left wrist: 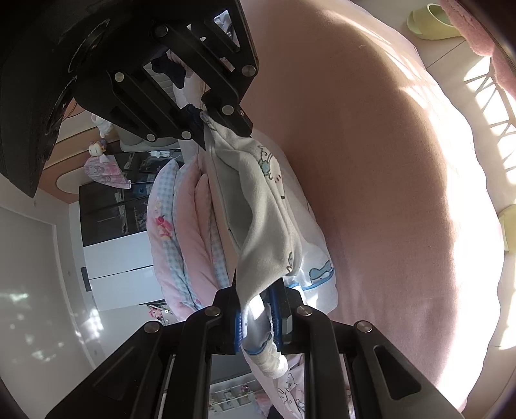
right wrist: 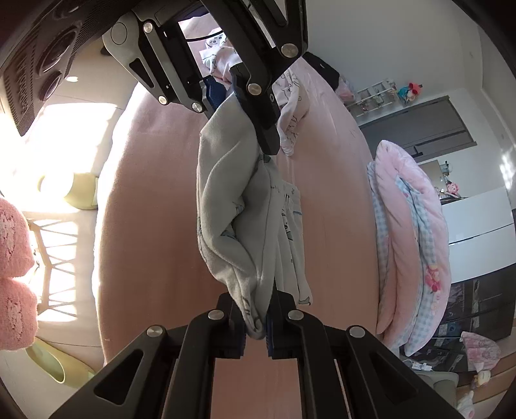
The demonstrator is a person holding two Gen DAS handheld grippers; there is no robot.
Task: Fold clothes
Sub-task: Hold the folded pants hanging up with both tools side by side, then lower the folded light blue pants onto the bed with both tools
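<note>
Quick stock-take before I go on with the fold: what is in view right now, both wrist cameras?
grey garment: one, pale grey with small cartoon prints, stretched in the air between the two grippers above the bed
bed sheet: one, pink, beneath the garment
folded quilt: one, pink with blue check, far edge of the bed
printed clothes: a small heap, white and pink, on the sheet
slippers: yellow-green, on the floor beside the bed
left gripper: black with blue pads, shut on one end of the garment
right gripper: black, shut on the other end
</note>
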